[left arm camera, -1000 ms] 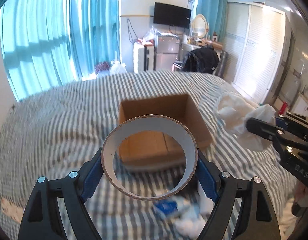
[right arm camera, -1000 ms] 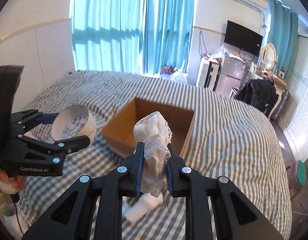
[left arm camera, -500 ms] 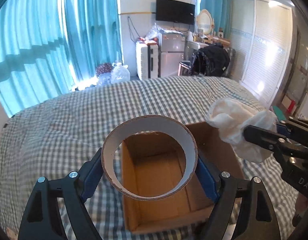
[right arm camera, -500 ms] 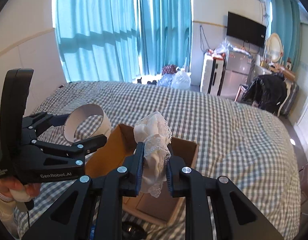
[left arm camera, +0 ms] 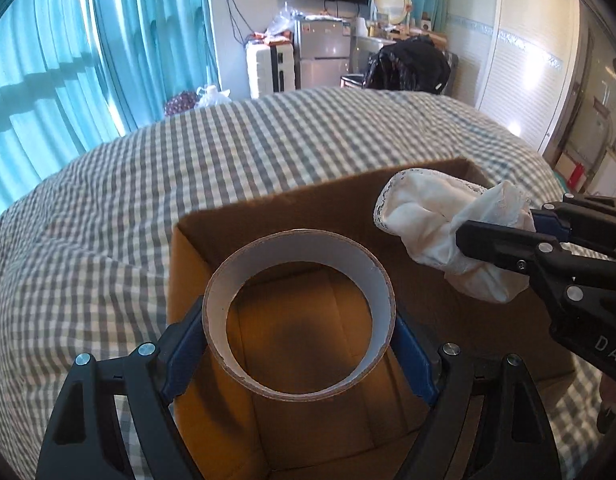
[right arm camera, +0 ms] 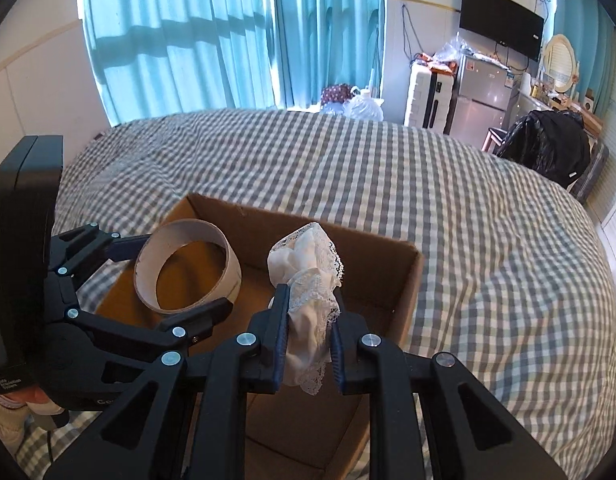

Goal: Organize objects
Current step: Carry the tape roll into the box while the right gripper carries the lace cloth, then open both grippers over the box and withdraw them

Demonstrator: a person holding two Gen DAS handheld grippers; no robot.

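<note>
My left gripper [left arm camera: 299, 354] is shut on a white cardboard tape ring [left arm camera: 297, 250] and holds it over the open brown cardboard box [left arm camera: 308, 212]. The ring [right arm camera: 223, 268] and the left gripper [right arm camera: 175, 280] also show in the right wrist view, over the box's left half. My right gripper [right arm camera: 308, 344] is shut on a bunched white lace cloth [right arm camera: 308, 276] above the box [right arm camera: 404, 292]. In the left wrist view the cloth [left arm camera: 436, 216] and the right gripper [left arm camera: 504, 236] hang over the box's right side. The box floor that shows is bare.
The box sits on a bed with a grey checked cover [right arm camera: 388, 176]. Teal curtains [right arm camera: 211, 36] hang behind the bed. A fridge [right arm camera: 478, 92], a white suitcase [right arm camera: 422, 92] and a black chair [right arm camera: 548, 148] stand beyond the far end.
Both grippers have moved forward and down, from in front of the box to above its opening, each still holding its object. The box now fills the lower view.
</note>
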